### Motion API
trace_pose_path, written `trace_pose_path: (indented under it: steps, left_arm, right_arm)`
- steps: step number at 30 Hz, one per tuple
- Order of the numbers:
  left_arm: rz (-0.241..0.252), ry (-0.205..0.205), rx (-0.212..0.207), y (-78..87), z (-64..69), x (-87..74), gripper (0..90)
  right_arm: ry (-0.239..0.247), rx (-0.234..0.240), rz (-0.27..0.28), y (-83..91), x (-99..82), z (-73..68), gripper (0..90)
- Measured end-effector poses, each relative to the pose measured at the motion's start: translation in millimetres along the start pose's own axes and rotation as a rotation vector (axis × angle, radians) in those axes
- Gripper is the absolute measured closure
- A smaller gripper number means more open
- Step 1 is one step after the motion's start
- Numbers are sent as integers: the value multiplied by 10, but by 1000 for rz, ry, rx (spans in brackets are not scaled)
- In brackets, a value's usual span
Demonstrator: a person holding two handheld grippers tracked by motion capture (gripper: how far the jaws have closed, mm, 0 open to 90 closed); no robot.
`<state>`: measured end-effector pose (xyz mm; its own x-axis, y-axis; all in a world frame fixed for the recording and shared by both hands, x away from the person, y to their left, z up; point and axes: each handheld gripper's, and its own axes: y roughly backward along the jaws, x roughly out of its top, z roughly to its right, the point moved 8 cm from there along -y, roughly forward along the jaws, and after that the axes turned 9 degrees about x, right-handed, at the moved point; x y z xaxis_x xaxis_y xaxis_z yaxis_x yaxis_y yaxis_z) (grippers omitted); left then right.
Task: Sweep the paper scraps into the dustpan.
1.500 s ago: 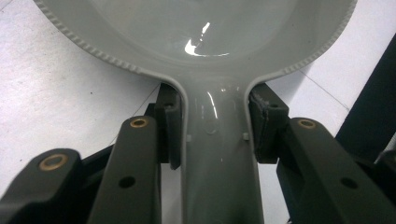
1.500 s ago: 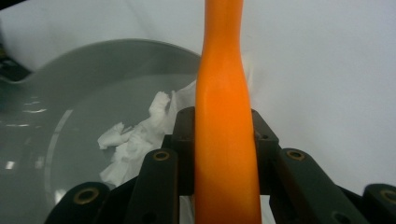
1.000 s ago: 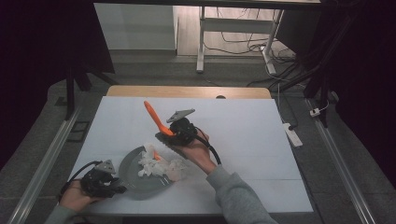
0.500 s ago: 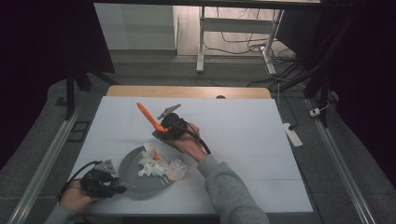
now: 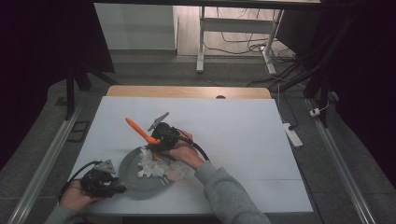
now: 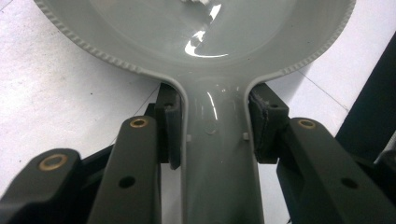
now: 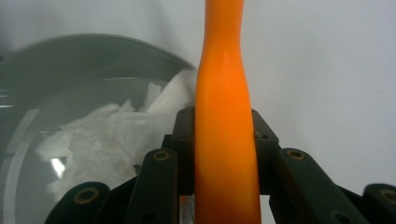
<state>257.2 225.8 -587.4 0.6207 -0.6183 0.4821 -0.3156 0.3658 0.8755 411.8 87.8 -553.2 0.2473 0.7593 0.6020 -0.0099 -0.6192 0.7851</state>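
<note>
Orange handle (image 7: 226,140) being clamped by right gripper (image 5: 156,137); grey pan (image 5: 133,177), apparently holding crumpled paper (image 5: 152,163), being gripped by left gripper (image 5: 114,184).

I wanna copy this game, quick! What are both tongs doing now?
Left tongs: shut on the grey pan's handle.
Right tongs: shut on the orange handle.

A white rectangular counter (image 5: 243,135) is standing over grey carpeted floor (image 5: 336,186); a white power strip (image 5: 293,134) is lying just beside its right edge, cables (image 5: 243,39) trailing beyond.
</note>
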Motion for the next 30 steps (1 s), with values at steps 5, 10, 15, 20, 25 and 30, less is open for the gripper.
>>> trace_pose_path:
  steps: [5, 10, 15, 20, 25, 30]
  left_arm:
    - [1, 1, 2, 0, 1, 4, 617]
    - [1, 1, 3, 1, 2, 4, 618]
    - [0, 1, 0, 0, 2, -1, 618]
    - [0, 1, -7, 9, 8, -23, 617]
    - [-1, -4, -9, 25, 11, -44, 618]
    - [-1, -5, -7, 29, 20, -44, 618]
  right_arm:
    - [57, 37, 4, 20, 1, -196, 701]
    - [50, -28, 120, 277, 96, -120, 701]
    - [-14, -116, 213, 635, 60, 67, 701]
    - [-100, -188, 215, 887, -216, 142, 700]
    - [-178, -234, 174, 978, -582, 154, 700]
    - [-217, -233, 155, 930, -757, 153, 700]
